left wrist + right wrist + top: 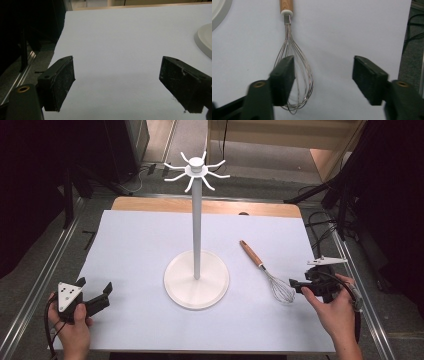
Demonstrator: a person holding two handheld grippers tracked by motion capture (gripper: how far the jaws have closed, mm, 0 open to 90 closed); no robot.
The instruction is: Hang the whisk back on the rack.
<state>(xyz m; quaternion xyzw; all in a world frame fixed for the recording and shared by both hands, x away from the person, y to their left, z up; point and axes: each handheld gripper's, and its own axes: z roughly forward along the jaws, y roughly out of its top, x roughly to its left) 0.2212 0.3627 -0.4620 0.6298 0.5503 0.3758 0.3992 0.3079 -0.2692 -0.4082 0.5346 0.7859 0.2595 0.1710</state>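
The right gripper sits just right of the white tall-poled hook stand's round base, jaws spread wide and holding nothing. In the right gripper view one black jaw overlaps the wire loops of the wooden-handled steel whisk; whether it touches them is unclear. The whisk lies flat on the pale sheet-covered table, its handle angled away, cut off at the frame's top. Left of the stand's base, well apart, the left gripper rests spread and empty; the base's rim is cut off there.
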